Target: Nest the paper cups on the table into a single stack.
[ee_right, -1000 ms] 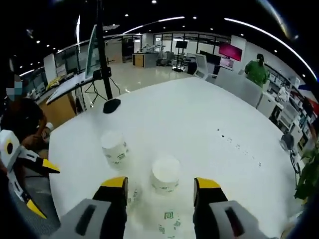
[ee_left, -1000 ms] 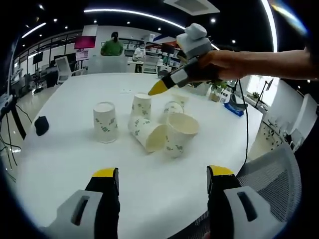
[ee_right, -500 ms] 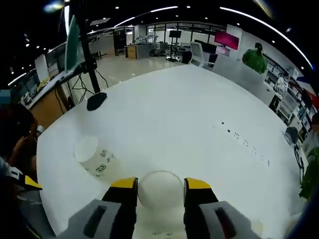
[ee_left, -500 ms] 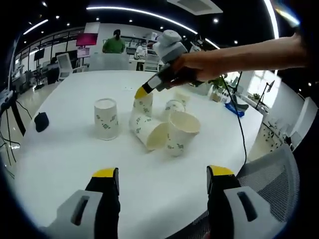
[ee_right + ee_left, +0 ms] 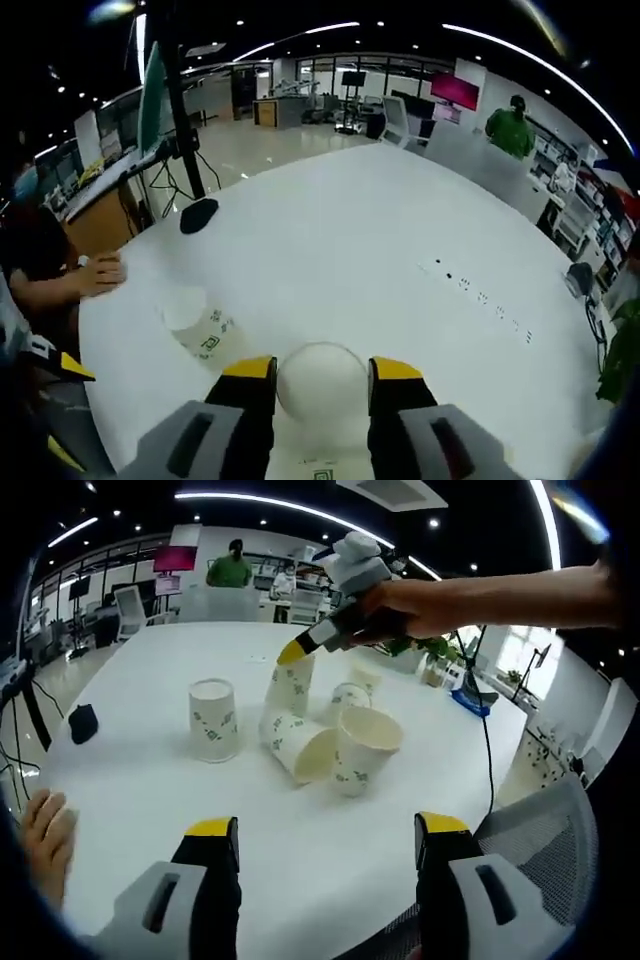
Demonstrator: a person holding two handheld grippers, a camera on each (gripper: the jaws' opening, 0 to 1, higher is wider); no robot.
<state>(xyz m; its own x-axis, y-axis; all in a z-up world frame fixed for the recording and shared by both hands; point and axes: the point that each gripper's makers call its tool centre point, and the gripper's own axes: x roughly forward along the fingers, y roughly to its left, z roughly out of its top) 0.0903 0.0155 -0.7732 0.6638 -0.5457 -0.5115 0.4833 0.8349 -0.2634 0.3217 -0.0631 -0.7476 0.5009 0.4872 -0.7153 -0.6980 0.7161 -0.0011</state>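
Several white paper cups with green print stand clustered on the white table (image 5: 140, 800). One upside-down cup (image 5: 213, 720) stands apart at the left. Another cup lies on its side (image 5: 300, 750) against an upright, mouth-up cup (image 5: 365, 745), with more cups (image 5: 347, 695) behind them. My right gripper (image 5: 297, 650) reaches in from the right in a person's hand and is shut on an upside-down cup (image 5: 293, 687), which is tilted and slightly raised. In the right gripper view that cup's white base (image 5: 322, 380) sits between the jaws of my right gripper (image 5: 322, 368). My left gripper (image 5: 325, 830) is open and empty near the table's front edge.
A black mouse-like object (image 5: 82, 722) lies at the table's left. A bare hand (image 5: 45, 825) rests on the near left edge. A grey mesh chair (image 5: 540, 830) stands at the right. A blue box (image 5: 470, 697) lies at the far right. The lone inverted cup (image 5: 200, 325) is left of my right jaws.
My right gripper came down and shut on the upside-down cup, then lifted and tilted it slightly. A hand has come onto the table's near left edge. The left gripper has stayed put.
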